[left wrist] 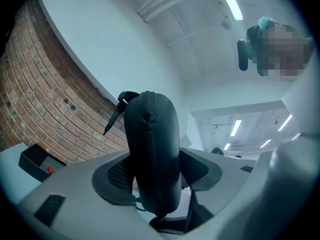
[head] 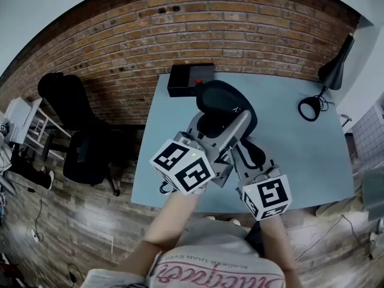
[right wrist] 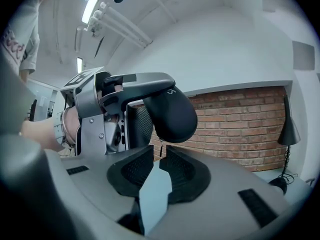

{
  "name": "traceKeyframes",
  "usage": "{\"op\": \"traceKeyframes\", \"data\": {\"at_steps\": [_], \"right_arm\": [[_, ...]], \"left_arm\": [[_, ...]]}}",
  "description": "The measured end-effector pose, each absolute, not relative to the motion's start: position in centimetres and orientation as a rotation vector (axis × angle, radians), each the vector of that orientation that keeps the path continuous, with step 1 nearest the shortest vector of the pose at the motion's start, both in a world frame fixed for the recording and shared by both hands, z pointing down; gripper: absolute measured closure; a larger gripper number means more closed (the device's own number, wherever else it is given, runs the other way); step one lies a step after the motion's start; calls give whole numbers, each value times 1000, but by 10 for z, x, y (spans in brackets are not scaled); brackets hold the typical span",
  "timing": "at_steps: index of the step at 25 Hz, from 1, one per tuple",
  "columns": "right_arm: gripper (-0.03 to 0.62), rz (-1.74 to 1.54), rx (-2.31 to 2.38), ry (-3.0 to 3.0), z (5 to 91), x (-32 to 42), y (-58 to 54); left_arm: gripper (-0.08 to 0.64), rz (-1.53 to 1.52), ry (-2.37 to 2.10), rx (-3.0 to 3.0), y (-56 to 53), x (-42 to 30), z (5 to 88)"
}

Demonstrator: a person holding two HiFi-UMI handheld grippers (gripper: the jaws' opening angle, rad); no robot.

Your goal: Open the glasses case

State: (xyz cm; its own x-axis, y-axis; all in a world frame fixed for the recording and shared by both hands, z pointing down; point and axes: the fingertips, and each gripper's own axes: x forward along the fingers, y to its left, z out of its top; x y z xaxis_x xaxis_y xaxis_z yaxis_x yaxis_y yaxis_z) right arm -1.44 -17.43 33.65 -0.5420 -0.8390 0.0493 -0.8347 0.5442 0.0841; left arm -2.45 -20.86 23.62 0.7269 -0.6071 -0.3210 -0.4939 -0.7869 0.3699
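Your left hand-held gripper [head: 231,128] is clamped on the glasses case [head: 223,101], its two pads pressing the dark shell from either side; in the left gripper view the case [left wrist: 152,149] stands on end between the jaws, with the zip seam running up the edge that faces the camera. You hold it raised above the pale blue worktop [head: 294,155], clear of the surface. The case is zipped closed along the edge that shows.

Your right hand-held gripper [head: 249,155] sits just beside the left, pointing at the case's rounded end [right wrist: 172,114]; its jaws stand a little apart with only a narrow gap [right wrist: 160,166], and nothing lies between them. The small zip pull [right wrist: 160,149] hangs from the case just beyond that gap, untouched by the pads.

At the worktop's far edge a black box [head: 189,78] rests against the brick wall [head: 240,29]; a desk lamp [head: 330,77] stands at the right corner.
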Motion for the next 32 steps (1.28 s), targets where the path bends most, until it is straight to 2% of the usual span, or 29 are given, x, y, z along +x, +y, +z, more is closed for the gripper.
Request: {"op": "traceKeyframes", "data": {"at_steps": [4,7,32], "right_arm": [[505,-37,1474,-2683,337,-1,-178],[572,-32,1469,-2680,339,8,-180],[574,-17,1528,-2556,354,54,-199]], "left_arm": [[288,-623,-821,2655,-213,-11,240],[288,-614,-778,2628,-219,-4,246],[298,-576,-559,2523,-240,9,267]]}}
